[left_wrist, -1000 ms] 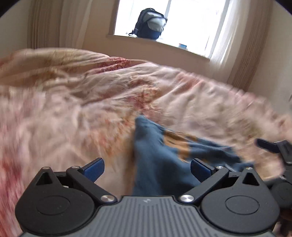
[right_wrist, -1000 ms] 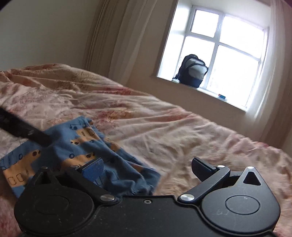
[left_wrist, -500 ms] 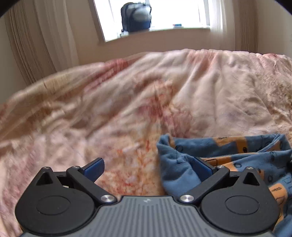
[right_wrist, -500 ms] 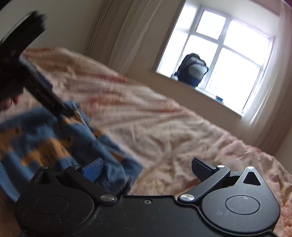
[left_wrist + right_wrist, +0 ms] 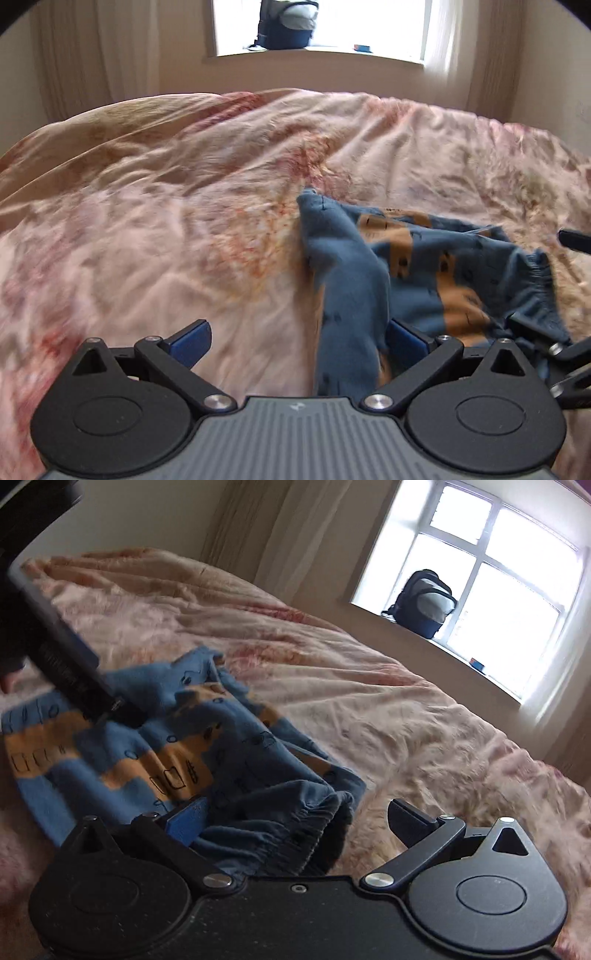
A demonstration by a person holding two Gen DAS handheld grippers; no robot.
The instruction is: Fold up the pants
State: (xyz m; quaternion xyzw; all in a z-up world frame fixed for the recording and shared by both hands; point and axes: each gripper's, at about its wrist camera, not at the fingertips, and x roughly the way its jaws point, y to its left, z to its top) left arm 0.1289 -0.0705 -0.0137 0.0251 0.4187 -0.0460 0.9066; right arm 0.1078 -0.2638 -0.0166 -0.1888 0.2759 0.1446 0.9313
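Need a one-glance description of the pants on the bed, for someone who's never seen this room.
Start at the bed's pink floral duvet, which fills the room below the window. The pants are a small crumpled heap on it: blue fabric with orange blocks, black doodles and an elastic waistband, the only blue thing on the bedding.

The lower part of the pants (image 5: 347, 295) is hidden behind the left gripper's (image 5: 297, 341) body in the left wrist view, and the tip of its right-hand finger is covered by the cloth. In the right wrist view, the elastic waistband (image 5: 280, 834) is cut off by the right gripper's (image 5: 295, 816) housing. The backpack (image 5: 286, 22) is cropped by the top edge. The duvet (image 5: 55, 295) is blurred at the left.
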